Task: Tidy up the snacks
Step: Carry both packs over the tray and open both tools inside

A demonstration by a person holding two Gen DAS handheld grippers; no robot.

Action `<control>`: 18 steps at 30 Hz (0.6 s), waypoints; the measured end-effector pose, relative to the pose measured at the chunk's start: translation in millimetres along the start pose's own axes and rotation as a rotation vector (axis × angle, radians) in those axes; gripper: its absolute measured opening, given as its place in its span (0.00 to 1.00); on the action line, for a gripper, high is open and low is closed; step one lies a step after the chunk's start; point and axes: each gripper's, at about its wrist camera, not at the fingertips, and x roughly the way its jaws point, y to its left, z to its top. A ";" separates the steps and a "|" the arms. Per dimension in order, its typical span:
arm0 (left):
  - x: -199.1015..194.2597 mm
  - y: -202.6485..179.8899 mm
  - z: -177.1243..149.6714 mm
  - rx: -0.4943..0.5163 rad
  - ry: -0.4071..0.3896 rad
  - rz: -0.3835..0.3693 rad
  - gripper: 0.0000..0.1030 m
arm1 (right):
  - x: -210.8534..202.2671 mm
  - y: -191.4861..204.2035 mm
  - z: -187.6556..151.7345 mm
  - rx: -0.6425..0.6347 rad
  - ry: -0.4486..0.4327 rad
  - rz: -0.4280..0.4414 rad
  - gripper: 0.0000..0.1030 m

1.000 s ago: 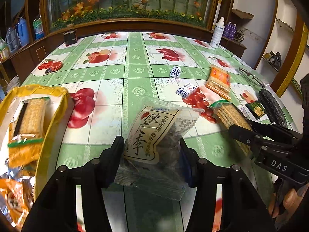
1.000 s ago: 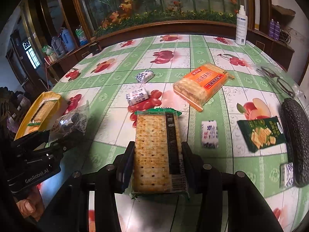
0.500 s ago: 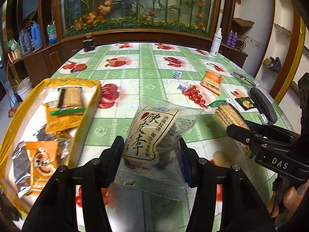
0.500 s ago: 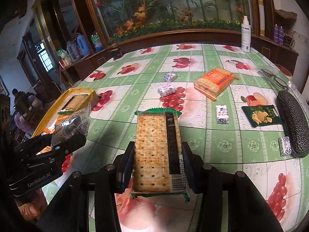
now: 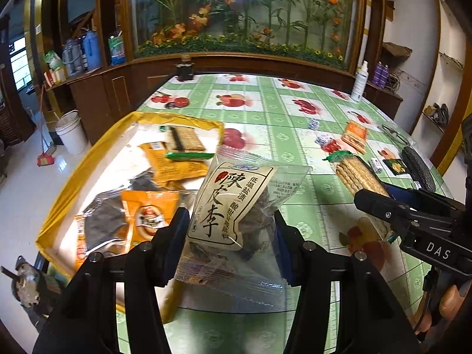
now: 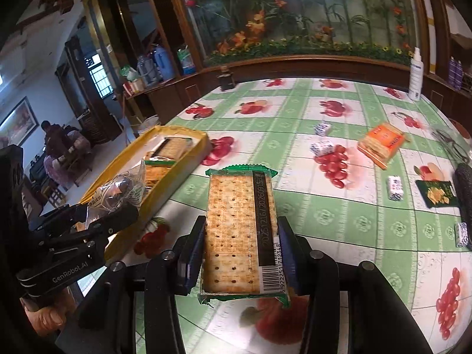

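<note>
Currently, a plum packet (image 5: 233, 206) is clamped in the left gripper (image 5: 230, 233) above the table edge, just beside the yellow tray (image 5: 85, 159). A cracker pack (image 6: 240, 230), stamped with a barcode and date digits, is clamped in the right gripper (image 6: 240, 253) over the table (image 6: 339, 212). Carrying is judged under way; release into the tray is required next. "DAS" and "GenRobot.AI" are read on the tools. An orange pack (image 6: 382, 141) is left farther off.

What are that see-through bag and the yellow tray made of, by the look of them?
The plum bag looks like thin clear plastic film: glossy, crinkled, with a zigzag-cut sealed edge. The yellow tray could be cardboard or thin plastic; its rim bends unevenly, but the surface is too blurred to tell.
</note>
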 end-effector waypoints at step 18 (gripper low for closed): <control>-7.7 75.3 -2.2 -0.134 -0.009 0.121 0.51 | 46.8 71.9 33.0 -0.075 0.029 0.143 0.46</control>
